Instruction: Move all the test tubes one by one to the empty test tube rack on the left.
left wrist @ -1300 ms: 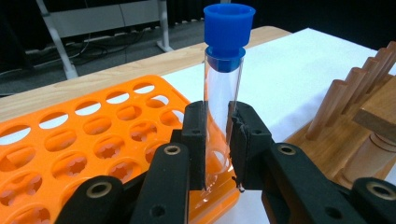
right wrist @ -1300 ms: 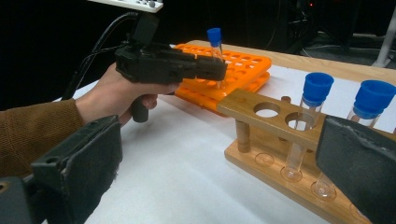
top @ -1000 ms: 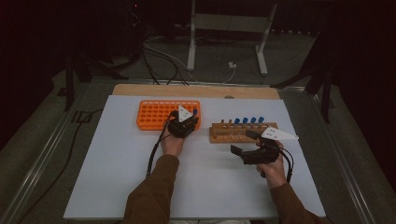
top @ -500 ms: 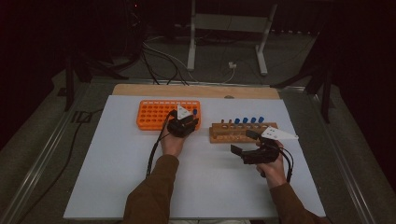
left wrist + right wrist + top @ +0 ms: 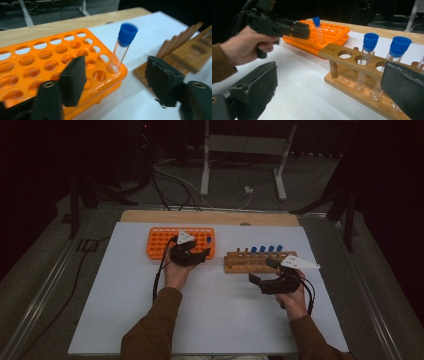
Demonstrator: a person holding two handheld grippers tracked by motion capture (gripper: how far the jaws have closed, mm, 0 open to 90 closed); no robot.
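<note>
An orange tube rack (image 5: 165, 242) lies at the back left of the white mat. One clear tube with a blue cap (image 5: 122, 47) stands alone in its near right corner hole, leaning a little. My left gripper (image 5: 200, 254) hovers just short of that tube; its jaws have just been opening and stand open (image 5: 117, 80), the tube free beyond their tips. A wooden rack (image 5: 240, 262) to the right holds several blue-capped tubes (image 5: 369, 50). My right gripper (image 5: 263, 271) waits open in front of it (image 5: 332, 85), holding nothing.
The mat (image 5: 125, 310) lies on a wooden tabletop whose edge (image 5: 210, 216) shows behind it. Cables and a metal stand (image 5: 205, 165) are on the dark floor beyond. The left hand and its gripper (image 5: 299, 30) appear at the left of the right gripper view.
The left gripper has opened, released the blue-capped tube into the orange rack and drawn back a little toward the person. The right gripper has not moved.
</note>
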